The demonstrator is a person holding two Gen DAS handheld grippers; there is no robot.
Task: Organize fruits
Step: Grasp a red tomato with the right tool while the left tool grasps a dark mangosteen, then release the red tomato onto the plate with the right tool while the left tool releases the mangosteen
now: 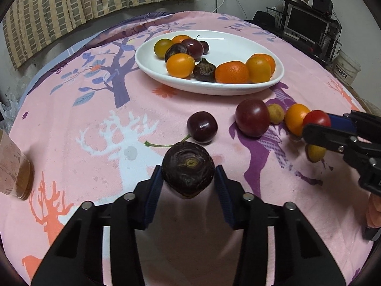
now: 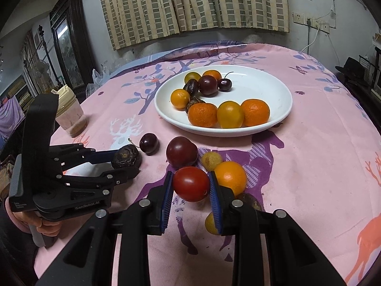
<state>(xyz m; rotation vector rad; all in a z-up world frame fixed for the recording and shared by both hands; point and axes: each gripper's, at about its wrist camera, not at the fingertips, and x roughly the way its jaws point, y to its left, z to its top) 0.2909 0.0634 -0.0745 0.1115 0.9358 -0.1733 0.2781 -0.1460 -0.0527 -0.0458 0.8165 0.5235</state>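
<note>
The left tool [image 1: 188, 174] grips a dark chestnut [image 1: 188, 168]; the right tool [image 2: 190, 186] grips a red tomato [image 2: 191, 184], both near the plate [image 2: 273, 90]. The tomato's smooth skin could slip, and it seems lifted, so it might roll among loose fruit.

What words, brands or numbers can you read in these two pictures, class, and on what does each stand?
"GenRobot.AI": on the black body of the left gripper, right wrist view.
Small pale lettering on that gripper's rear block: too blurred to read.
Dark print on the white bucket: too small to read.
</note>
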